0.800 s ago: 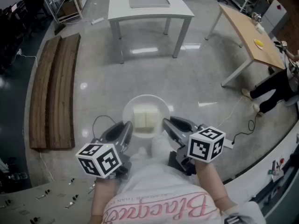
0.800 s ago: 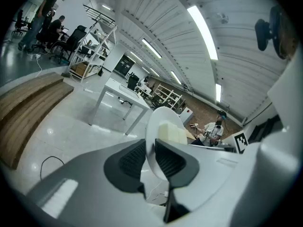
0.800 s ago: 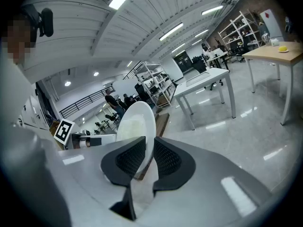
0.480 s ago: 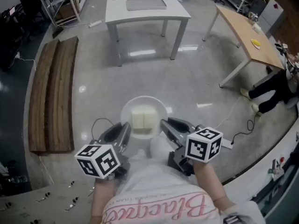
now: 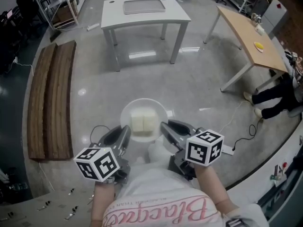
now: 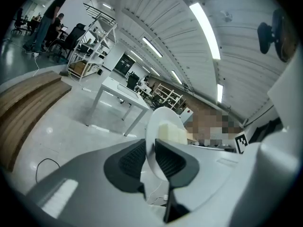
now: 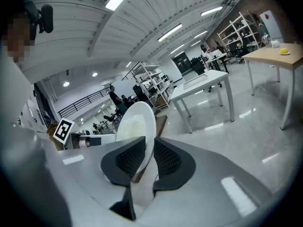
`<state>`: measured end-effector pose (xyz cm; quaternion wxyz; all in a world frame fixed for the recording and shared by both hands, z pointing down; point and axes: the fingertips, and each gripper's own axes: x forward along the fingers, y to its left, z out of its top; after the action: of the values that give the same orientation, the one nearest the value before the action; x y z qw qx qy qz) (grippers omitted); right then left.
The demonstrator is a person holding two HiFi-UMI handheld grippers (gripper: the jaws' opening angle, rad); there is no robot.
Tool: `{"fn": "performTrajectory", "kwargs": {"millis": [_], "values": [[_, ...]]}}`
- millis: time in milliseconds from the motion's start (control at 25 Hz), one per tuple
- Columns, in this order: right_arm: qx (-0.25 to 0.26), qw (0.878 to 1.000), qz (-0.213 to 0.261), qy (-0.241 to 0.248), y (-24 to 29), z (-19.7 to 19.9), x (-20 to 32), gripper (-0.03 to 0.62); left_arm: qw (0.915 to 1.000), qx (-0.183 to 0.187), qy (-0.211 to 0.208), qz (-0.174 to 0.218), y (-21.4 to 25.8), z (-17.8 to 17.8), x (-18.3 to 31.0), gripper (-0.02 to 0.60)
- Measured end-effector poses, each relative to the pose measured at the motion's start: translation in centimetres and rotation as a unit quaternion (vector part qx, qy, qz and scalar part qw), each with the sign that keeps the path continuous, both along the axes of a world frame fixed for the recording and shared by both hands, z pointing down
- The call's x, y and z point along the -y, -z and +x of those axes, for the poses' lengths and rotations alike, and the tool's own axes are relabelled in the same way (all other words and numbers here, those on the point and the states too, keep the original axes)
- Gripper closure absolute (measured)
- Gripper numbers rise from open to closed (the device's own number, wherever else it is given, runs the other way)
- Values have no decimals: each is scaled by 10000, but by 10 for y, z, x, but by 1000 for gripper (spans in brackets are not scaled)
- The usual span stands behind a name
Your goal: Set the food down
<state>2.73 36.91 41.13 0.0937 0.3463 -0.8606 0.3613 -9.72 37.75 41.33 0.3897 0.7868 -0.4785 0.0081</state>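
Pink curly writing runs across the person's white shirt (image 5: 161, 207). It starts with "Bla", and the rest is too hard to read. The left cube (image 5: 97, 163) and the right cube (image 5: 204, 147) show black-and-white square patterns, not letters.

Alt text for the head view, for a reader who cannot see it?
A round white plate carrying two pale food blocks is held above a grey floor, the left gripper clamped on its left rim and the right gripper on its right rim. Ahead stands a white table; long wooden planks lie at left.
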Motion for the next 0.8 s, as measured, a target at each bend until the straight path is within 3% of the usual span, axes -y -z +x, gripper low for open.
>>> {"fn": "performTrajectory", "kwargs": {"millis": [800], "values": [[0, 9994, 112, 343, 12, 53, 157, 534, 9994, 50, 330, 127, 13, 53, 153, 517]]}}
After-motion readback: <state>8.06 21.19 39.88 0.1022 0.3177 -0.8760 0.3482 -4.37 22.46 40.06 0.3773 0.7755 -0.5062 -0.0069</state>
